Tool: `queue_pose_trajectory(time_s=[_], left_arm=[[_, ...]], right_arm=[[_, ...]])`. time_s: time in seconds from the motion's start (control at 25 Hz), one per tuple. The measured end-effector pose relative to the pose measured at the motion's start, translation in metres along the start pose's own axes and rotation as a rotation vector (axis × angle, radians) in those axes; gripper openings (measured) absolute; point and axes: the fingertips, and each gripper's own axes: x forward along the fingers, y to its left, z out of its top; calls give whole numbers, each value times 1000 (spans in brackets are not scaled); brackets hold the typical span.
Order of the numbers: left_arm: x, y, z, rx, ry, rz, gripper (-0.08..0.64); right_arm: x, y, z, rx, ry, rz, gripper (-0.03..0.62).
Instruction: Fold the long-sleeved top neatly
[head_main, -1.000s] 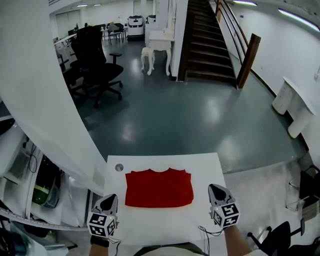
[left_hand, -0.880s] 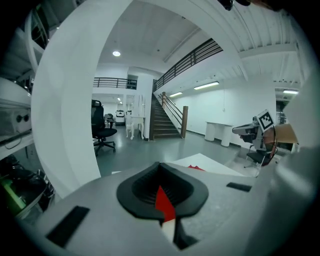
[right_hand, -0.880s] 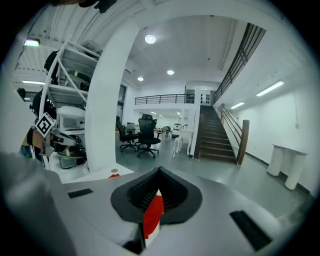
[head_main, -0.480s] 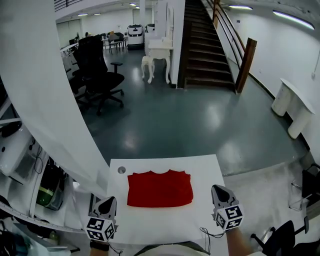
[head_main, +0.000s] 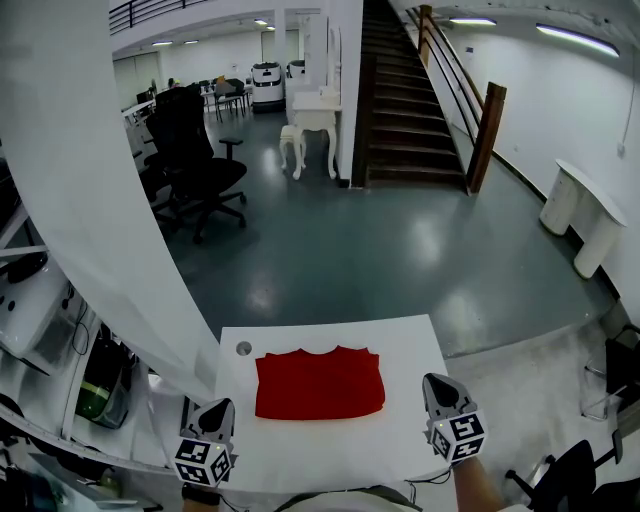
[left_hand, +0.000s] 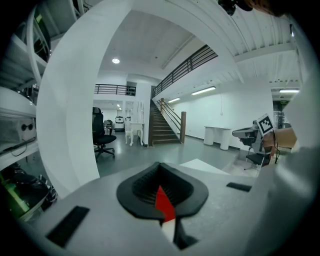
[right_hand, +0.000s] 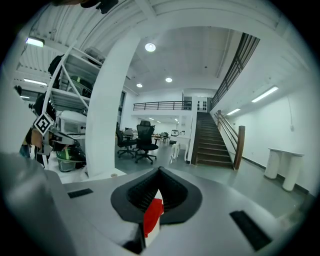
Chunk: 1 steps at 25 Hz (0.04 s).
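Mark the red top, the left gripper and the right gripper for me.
red top (head_main: 320, 385): head view, middle of the folded cloth on the white table.
left gripper (head_main: 221, 408): head view, tip where its jaws meet, shut.
right gripper (head_main: 436, 384): head view, tip where its jaws meet, shut.

top (left_hand: 163, 201): gripper views show only a red sliver
table (head_main: 330, 440): near edge hidden by person (head_main: 340, 498)
forearm (head_main: 478, 492): cut off at bottom edge
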Motion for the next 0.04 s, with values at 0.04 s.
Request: queue_pose_trajectory(time_s=[0.04], left_arm=[[0,0,0,0,-1,-1,8]], right_arm=[[-1,0,0,-1,-1,-1,14]])
